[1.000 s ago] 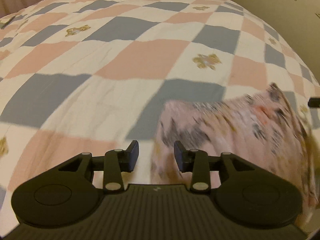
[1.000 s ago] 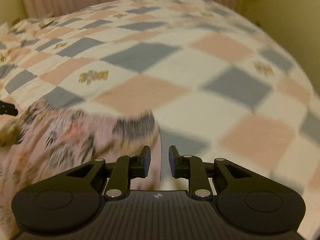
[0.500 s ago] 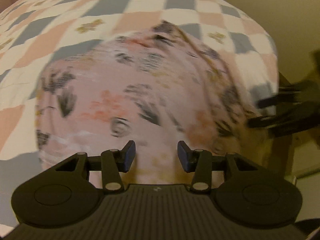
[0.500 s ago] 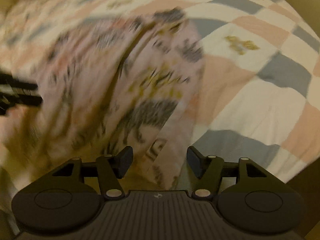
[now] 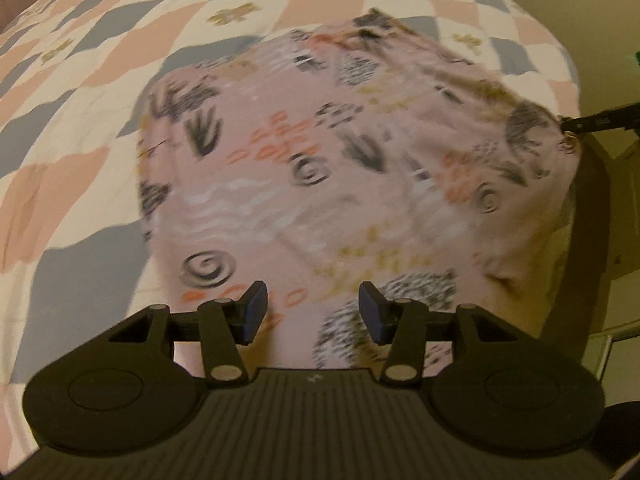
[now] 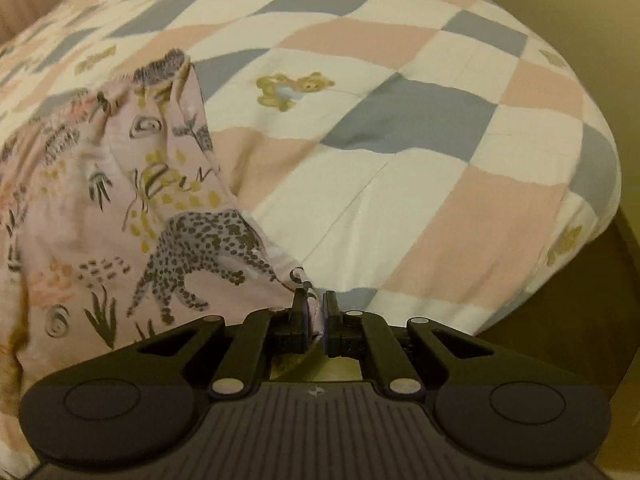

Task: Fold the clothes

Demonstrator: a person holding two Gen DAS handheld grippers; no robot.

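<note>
A pink patterned garment (image 5: 320, 168) with leopards, swirls and leaves lies spread on the bed, its near part hanging over the bed's edge. My left gripper (image 5: 313, 312) is open, hovering just above the garment's near edge with cloth under the gap, nothing pinched. In the right wrist view the same garment (image 6: 100, 208) fills the left side. My right gripper (image 6: 315, 312) is shut on a corner of its hem. That right gripper also shows at the right edge of the left wrist view, its fingertips (image 5: 576, 123) at the garment's corner.
A checked quilt (image 6: 400, 128) in pink, grey-blue and cream with teddy bears covers the bed. The bed's rounded corner (image 6: 592, 184) drops off at the right, with a beige wall (image 5: 560, 8) beyond. Dark floor lies below the bed's edge.
Both grippers swung from the bare quilt toward the garment. The right gripper, open half a second ago, has shut on the garment's corner. The left one has stayed open.
</note>
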